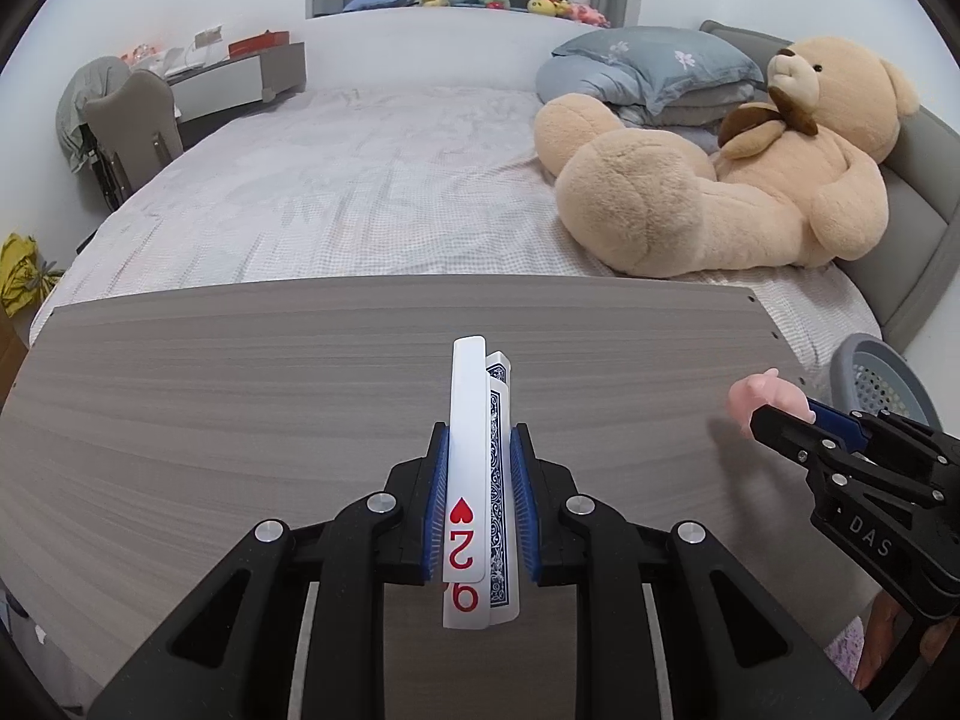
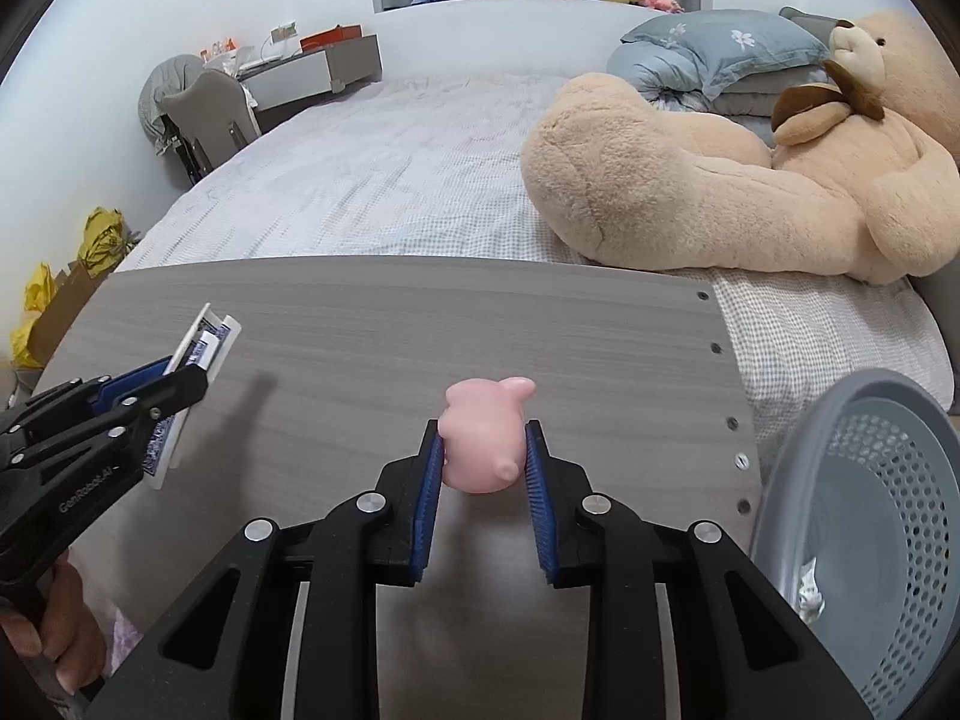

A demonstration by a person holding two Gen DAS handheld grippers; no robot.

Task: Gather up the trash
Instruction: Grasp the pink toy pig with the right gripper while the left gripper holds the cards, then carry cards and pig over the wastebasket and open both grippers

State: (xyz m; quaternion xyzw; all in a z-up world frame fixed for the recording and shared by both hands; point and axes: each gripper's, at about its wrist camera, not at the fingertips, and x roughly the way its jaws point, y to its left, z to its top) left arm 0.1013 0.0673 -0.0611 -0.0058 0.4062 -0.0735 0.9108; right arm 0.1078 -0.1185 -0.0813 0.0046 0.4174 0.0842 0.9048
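My left gripper [image 1: 479, 450] is shut on a small stack of playing cards [image 1: 474, 480], held edge-up above the grey wooden board [image 1: 240, 396]; a red heart card faces left and blue backs face right. In the right wrist view the left gripper [image 2: 174, 384] and the cards [image 2: 204, 342] show at the left. My right gripper [image 2: 483, 450] is shut on a pink pig toy [image 2: 480, 438] above the board [image 2: 420, 324]. In the left wrist view the right gripper [image 1: 774, 420] holds the pig [image 1: 762, 399] at the board's right edge. A grey perforated basket [image 2: 870, 480] stands at the right.
The board lies across a bed [image 1: 360, 180] with a checked sheet. A big tan teddy bear [image 1: 750, 180] and blue pillows [image 1: 648, 66] lie at the right. A desk and chair [image 1: 138, 120] stand at the far left. The basket [image 1: 882, 378] holds a crumpled scrap [image 2: 810, 591].
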